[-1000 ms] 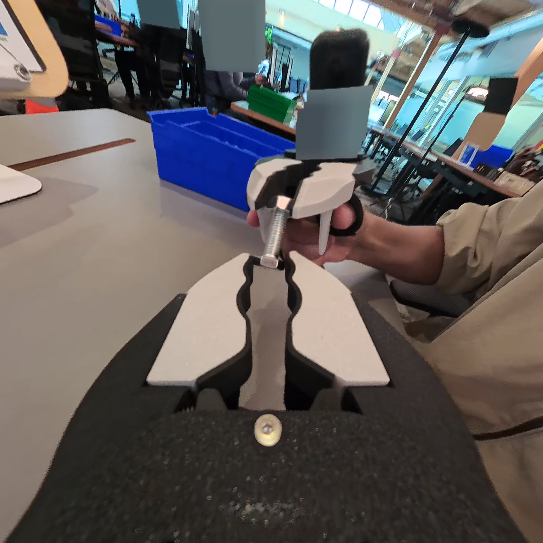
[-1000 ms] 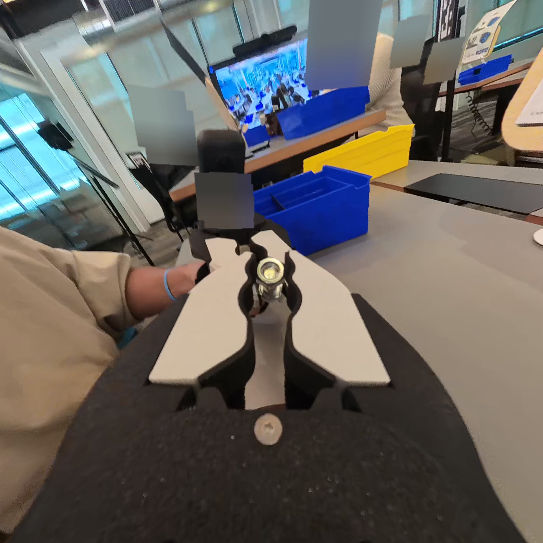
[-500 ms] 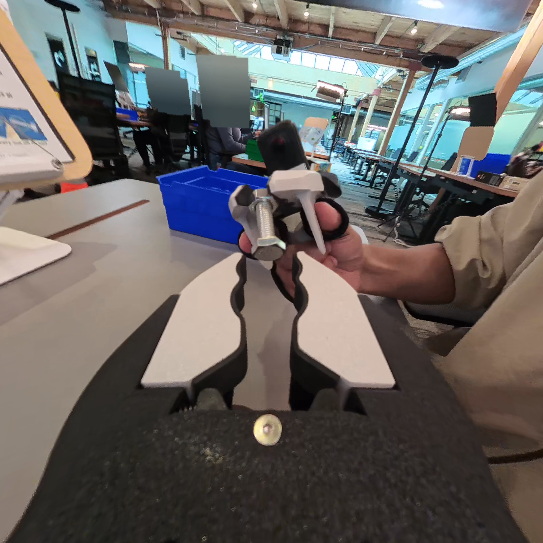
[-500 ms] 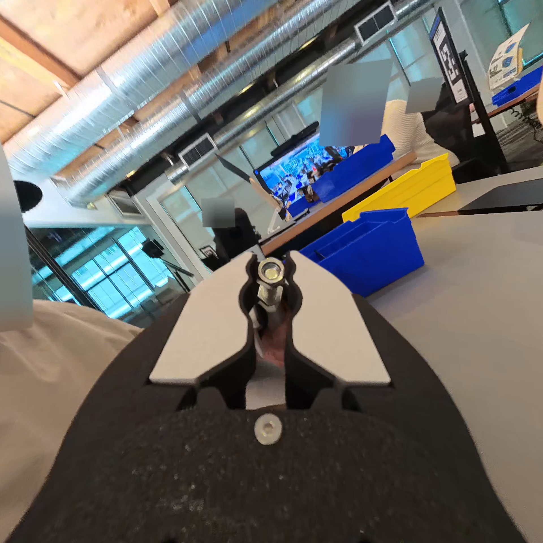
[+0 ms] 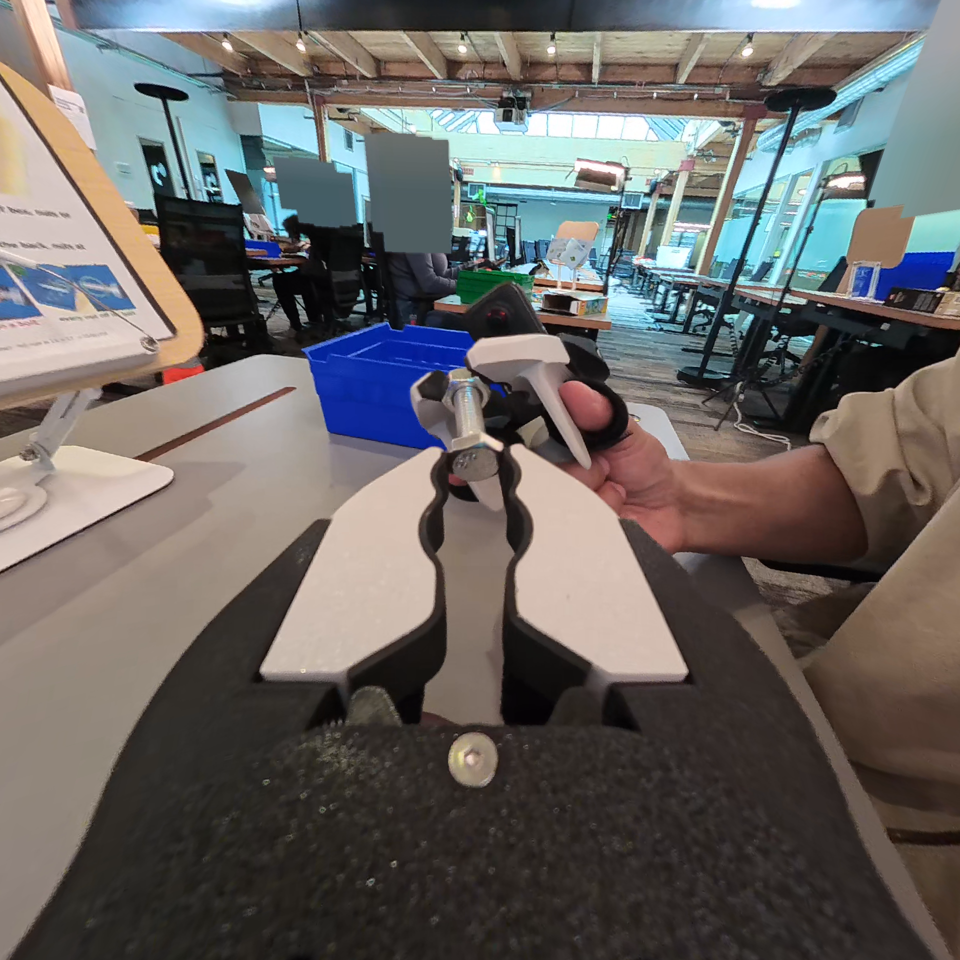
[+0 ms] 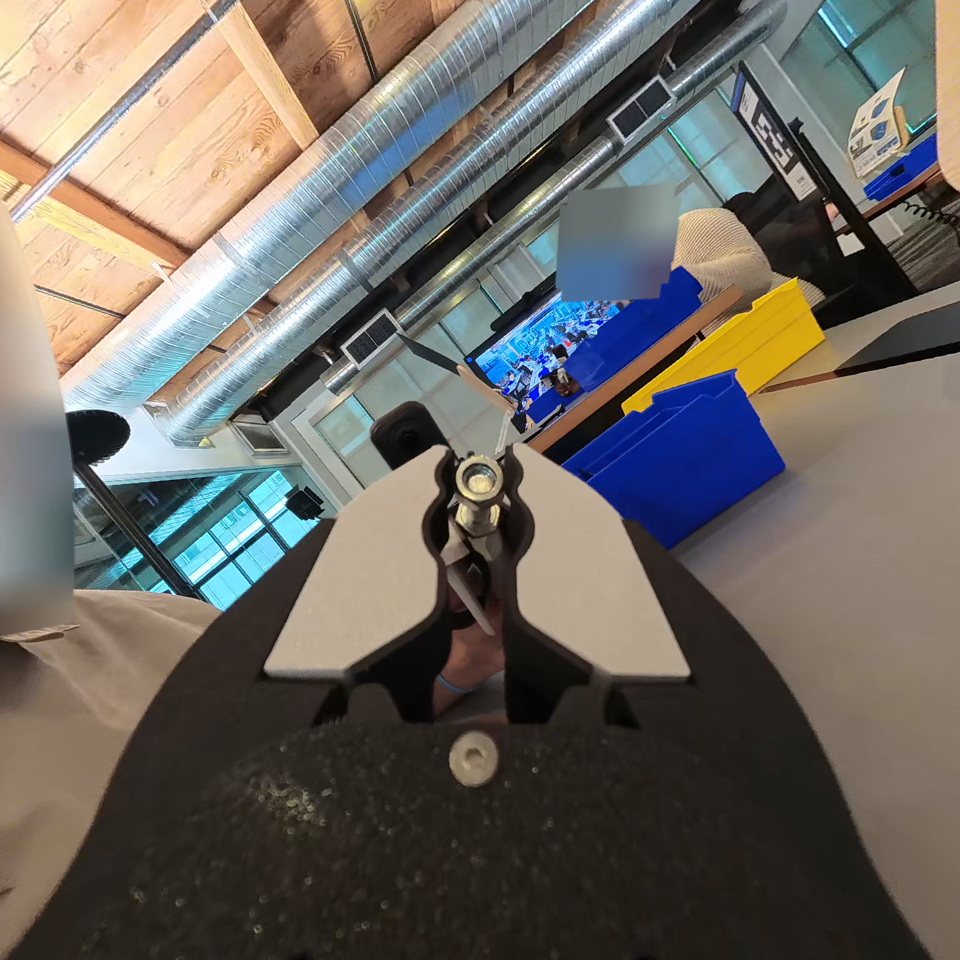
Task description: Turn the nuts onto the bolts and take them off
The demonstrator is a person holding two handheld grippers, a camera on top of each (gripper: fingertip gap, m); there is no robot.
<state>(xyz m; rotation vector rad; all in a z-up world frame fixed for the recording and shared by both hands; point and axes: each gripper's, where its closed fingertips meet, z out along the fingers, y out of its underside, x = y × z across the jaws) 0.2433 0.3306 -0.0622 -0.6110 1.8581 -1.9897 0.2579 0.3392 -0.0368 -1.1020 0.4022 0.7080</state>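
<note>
A silver bolt is held in the air between my two grippers, above the grey table. My left gripper is shut on the bolt's hex head at its fingertips. My right gripper is shut on a silver nut that sits on the bolt's threaded end. In the left wrist view the nut shows at the top of the bolt, in the right gripper's tips, with a hand on that gripper's trigger. In the right wrist view the bolt runs away behind the nut.
A blue bin stands on the table behind the bolt and shows in the right wrist view too. A yellow bin lies beyond it. A board on a white stand is at the left. A beige sleeve fills the right. The tips of both grippers are at nearly the same place.
Both grippers have tilted upward, lifting the bolt. My left gripper let go of the bolt head and opened half a second ago, and has closed on it again. The right kept the nut.
</note>
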